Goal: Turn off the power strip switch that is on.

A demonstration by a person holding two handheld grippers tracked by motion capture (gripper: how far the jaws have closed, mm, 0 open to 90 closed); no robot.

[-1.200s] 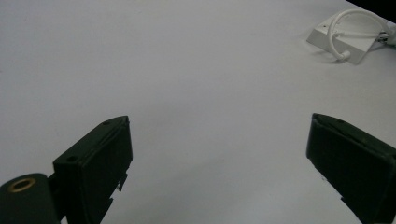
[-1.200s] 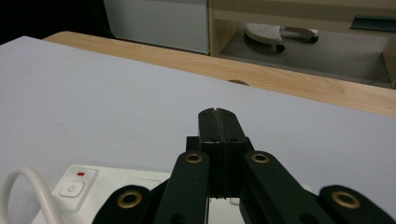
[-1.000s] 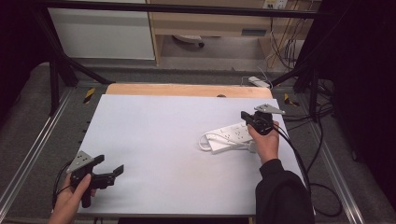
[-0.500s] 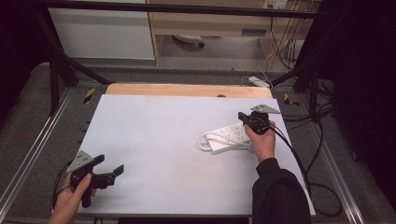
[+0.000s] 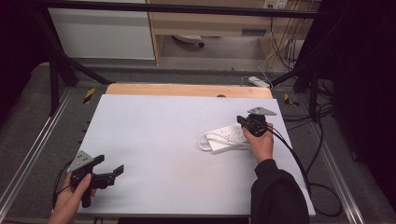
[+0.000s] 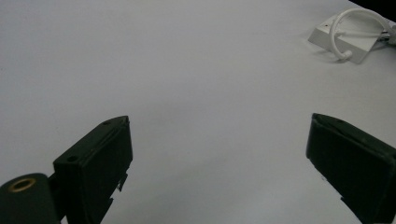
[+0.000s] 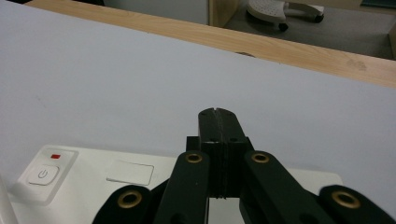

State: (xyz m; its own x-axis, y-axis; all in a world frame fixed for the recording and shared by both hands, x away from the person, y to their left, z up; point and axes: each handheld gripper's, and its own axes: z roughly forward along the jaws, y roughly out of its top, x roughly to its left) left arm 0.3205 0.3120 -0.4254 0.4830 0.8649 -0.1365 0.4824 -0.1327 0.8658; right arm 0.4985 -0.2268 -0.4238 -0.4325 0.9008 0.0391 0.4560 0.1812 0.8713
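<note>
A white power strip (image 5: 227,137) lies on the right part of the white table (image 5: 163,140), its white cable (image 5: 204,141) coiled at its left end. My right gripper (image 5: 240,121) hovers just over the strip's right end, jaws pressed shut with nothing between them. In the right gripper view the closed jaw tips (image 7: 217,115) stand above the strip (image 7: 93,182), whose power button (image 7: 42,174) with a red light sits at lower left. My left gripper (image 5: 109,164) rests near the front left corner, open wide. In the left gripper view the strip (image 6: 349,40) lies far off at the top right.
A wooden strip (image 5: 187,89) borders the table's far edge. Black cables (image 5: 322,140) trail off the right side, and a white adapter (image 5: 259,81) lies on the floor behind. A white cabinet (image 5: 102,32) and a chair base (image 7: 280,11) stand beyond the table.
My right gripper has drifted slightly left and nearer, staying shut over the strip's right end. The left gripper and the strip have not moved.
</note>
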